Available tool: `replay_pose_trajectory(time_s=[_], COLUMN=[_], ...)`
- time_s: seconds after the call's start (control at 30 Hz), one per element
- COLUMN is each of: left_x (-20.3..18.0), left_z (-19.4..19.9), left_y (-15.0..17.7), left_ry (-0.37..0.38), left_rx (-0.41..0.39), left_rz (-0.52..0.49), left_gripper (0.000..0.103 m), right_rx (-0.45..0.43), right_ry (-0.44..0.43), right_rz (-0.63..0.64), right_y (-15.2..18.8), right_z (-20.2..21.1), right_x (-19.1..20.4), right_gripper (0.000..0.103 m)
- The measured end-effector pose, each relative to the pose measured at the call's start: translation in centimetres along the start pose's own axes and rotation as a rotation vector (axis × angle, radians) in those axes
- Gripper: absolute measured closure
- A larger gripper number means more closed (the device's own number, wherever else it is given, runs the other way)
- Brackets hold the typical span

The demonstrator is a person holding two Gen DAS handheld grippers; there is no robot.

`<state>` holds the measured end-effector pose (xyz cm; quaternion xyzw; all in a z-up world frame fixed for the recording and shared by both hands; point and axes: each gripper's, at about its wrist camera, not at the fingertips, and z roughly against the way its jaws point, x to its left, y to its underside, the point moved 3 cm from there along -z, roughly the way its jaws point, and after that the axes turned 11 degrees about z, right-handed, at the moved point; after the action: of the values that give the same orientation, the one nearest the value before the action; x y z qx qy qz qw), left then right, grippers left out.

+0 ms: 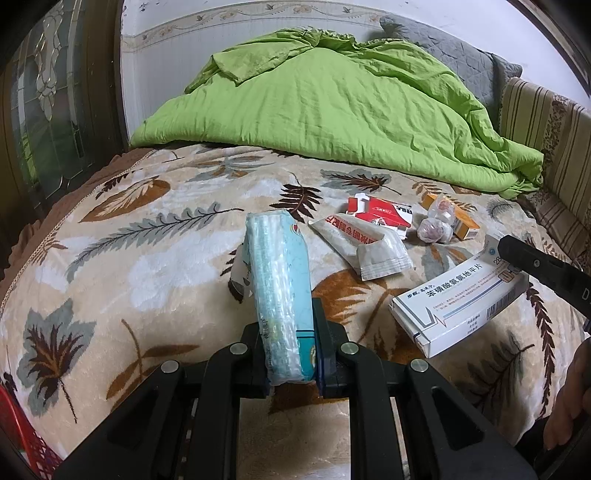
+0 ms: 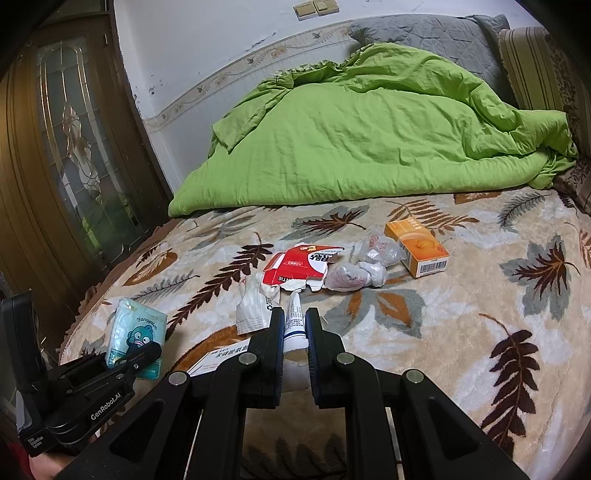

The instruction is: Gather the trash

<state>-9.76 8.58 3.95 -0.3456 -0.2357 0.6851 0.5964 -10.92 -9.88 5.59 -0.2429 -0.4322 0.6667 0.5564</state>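
In the left wrist view my left gripper (image 1: 290, 332) is shut on a light blue tissue pack (image 1: 277, 280), held upright over the leaf-patterned blanket (image 1: 147, 258). From the right wrist view that pack (image 2: 135, 328) shows a cartoon print, and the left gripper (image 2: 147, 352) is low on the left. My right gripper (image 2: 294, 317) is shut on a white medicine box (image 1: 458, 306), gripped at its far end. Lying loose on the blanket are a torn red-and-white carton (image 2: 299, 266), a white sachet (image 2: 255, 306), crumpled plastic wads (image 2: 358, 269) and an orange box (image 2: 417, 247).
A green quilt (image 1: 332, 103) is heaped across the back of the bed, with a grey pillow (image 2: 424, 33) behind it. A striped headboard (image 1: 535, 110) runs along the right. A wooden glass door (image 2: 74, 147) stands left. A red basket (image 1: 18, 435) shows at the lower left.
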Motion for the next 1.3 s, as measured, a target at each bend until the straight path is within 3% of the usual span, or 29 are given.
replay_pose_trajectory(time_s=[0.53,0.87,1.07,1.3], left_x=[0.1,1.3,4.6,13.6], left_z=[0.5,4.0,9.9,18.4], left_y=[-0.5,-2.1,-3.7,-1.9], left_ry=[0.014,0.069,0.086,-0.047], left_rx=[-0.016,-0.025,-0.078,-0.159], left_rz=[0.010,0.081,0.141,0.254], left_gripper=[0.087,0.087,0.087,0.087], right_rx=[-0.018,-0.032,-0.025,-0.012], right_ry=[-0.004,-0.045,-0.172,-0.406], right_rz=[-0.016,-0.056,0.019,0.171], right_y=[-0.2,-1.8,-3.3,-4.6], right_z=[0.6,1.3,1.4,1.4], right_x=[0.0,0.8,6.8,18.2], right_gripper=[0.091,0.091,0.091,0.091])
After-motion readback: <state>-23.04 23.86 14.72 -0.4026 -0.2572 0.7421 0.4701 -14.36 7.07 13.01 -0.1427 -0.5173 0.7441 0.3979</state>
